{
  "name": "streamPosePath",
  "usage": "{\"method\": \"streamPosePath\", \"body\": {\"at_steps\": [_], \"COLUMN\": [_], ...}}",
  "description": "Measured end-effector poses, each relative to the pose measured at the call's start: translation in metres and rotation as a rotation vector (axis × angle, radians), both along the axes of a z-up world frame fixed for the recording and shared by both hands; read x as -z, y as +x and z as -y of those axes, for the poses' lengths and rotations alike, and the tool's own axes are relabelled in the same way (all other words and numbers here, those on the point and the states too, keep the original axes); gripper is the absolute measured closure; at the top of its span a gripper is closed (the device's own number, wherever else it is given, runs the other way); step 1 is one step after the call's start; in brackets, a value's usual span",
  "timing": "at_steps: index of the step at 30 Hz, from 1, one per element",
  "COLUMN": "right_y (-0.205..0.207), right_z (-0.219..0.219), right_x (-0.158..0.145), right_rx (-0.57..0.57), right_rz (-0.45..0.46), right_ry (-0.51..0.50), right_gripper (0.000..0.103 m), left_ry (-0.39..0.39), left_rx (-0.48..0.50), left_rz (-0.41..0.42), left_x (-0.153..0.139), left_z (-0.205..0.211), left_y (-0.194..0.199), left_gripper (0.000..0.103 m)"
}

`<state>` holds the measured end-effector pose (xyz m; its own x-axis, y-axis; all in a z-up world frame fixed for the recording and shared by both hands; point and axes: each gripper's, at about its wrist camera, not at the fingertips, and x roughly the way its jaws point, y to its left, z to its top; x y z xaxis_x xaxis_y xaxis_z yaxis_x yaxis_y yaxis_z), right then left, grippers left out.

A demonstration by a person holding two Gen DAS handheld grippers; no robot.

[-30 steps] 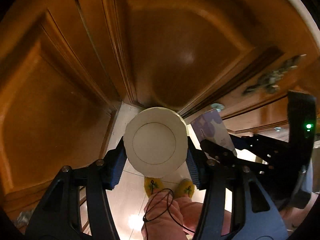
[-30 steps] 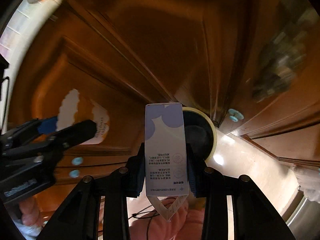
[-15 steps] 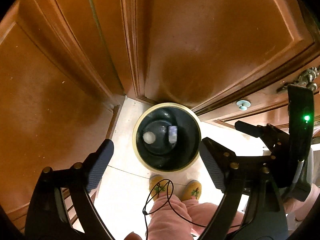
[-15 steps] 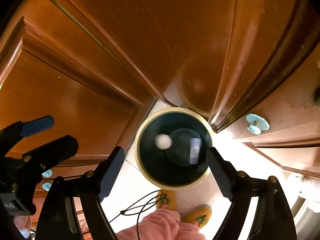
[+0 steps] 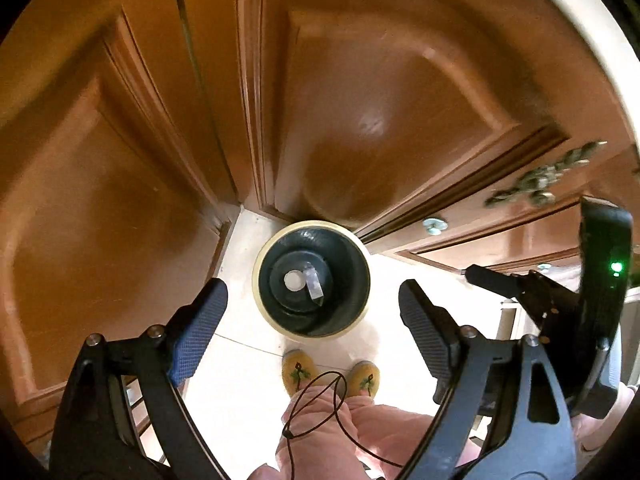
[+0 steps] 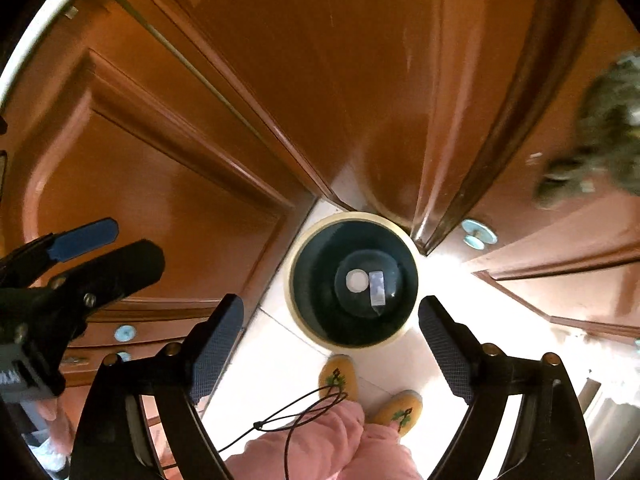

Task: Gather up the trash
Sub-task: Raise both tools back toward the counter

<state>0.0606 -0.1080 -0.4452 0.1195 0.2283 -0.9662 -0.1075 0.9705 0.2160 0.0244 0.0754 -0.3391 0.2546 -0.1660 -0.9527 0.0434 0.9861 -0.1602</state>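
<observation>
A round trash bin [image 5: 264, 292] with a cream rim and dark inside stands on the pale floor in the corner of wooden cabinets; it also shows in the right wrist view [image 6: 292, 300]. At its bottom lie a white paper cup [image 5: 294, 281] and a pale blue-white carton [image 5: 313, 285], also in the right wrist view as the cup [image 6: 357, 281] and carton [image 6: 377, 289]. My left gripper [image 5: 312, 320] is open and empty, high above the bin. My right gripper [image 6: 331, 332] is open and empty, also above it.
Brown wooden cabinet doors [image 5: 380, 120] surround the bin, with round knobs [image 6: 478, 236]. The person's yellow slippers [image 5: 298, 372] and pink trousers [image 6: 340, 440] are just in front of the bin. A thin black cord [image 5: 316, 404] hangs over the trousers.
One second ago the left gripper held the cup and the right held the carton. Both opened and both items dropped into the bin. Both grippers have since risen higher.
</observation>
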Motion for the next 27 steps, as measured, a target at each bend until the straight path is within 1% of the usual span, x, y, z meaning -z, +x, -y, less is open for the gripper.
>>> {"method": "streamPosePath", "body": {"at_steps": [2, 3, 4, 6, 9, 10, 11, 12, 15, 16, 19, 20, 24, 27], "right_y": [-0.003, -0.005, -0.006, -0.009, -0.011, -0.011, -0.01, -0.009, -0.004, -0.002, 0.003, 0.004, 0.017, 0.028], "right_z": [0.0, 0.0, 0.001, 0.004, 0.011, 0.012, 0.011, 0.012, 0.015, 0.015, 0.017, 0.02, 0.022, 0.025], "right_x": [-0.026, -0.044, -0.052, -0.087, -0.15, -0.173, -0.188, -0.213, -0.273, -0.289, -0.336, -0.345, -0.394, -0.426], "right_rx": [0.0, 0.0, 0.001, 0.007, 0.01, 0.012, 0.013, 0.015, 0.028, 0.029, 0.035, 0.039, 0.064, 0.077], "right_rz": [0.019, 0.029, 0.035, 0.057, 0.109, 0.129, 0.144, 0.172, 0.234, 0.251, 0.3, 0.313, 0.399, 0.465], "right_ry": [-0.001, -0.005, -0.005, 0.001, -0.007, -0.01, -0.009, -0.004, -0.005, -0.004, -0.017, -0.019, -0.042, -0.063], "right_gripper": [0.013, 0.013, 0.013, 0.013, 0.013, 0.013, 0.013, 0.013, 0.013, 0.013, 0.013, 0.013, 0.013, 0.013], "left_ry": [0.009, 0.01, 0.009, 0.012, 0.026, 0.025, 0.021, 0.016, 0.009, 0.011, 0.008, 0.001, -0.042, -0.045], "left_rx": [0.013, 0.022, 0.03, 0.055, 0.083, 0.089, 0.097, 0.104, 0.125, 0.128, 0.135, 0.136, 0.137, 0.131], "left_rz": [0.019, 0.034, 0.046, 0.083, 0.154, 0.171, 0.194, 0.217, 0.28, 0.298, 0.342, 0.353, 0.372, 0.405], "left_x": [-0.026, -0.043, -0.058, -0.097, -0.152, -0.166, -0.186, -0.205, -0.254, -0.268, -0.302, -0.313, -0.35, -0.375], "left_z": [0.003, 0.005, 0.005, 0.01, 0.019, 0.021, 0.024, 0.027, 0.033, 0.035, 0.037, 0.037, 0.036, 0.031], "left_y": [-0.004, -0.006, -0.008, -0.011, -0.012, -0.011, -0.011, -0.01, -0.004, -0.001, 0.007, 0.012, 0.034, 0.043], "left_gripper": [0.017, 0.017, 0.017, 0.017, 0.017, 0.017, 0.017, 0.017, 0.017, 0.017, 0.017, 0.017, 0.017, 0.017]}}
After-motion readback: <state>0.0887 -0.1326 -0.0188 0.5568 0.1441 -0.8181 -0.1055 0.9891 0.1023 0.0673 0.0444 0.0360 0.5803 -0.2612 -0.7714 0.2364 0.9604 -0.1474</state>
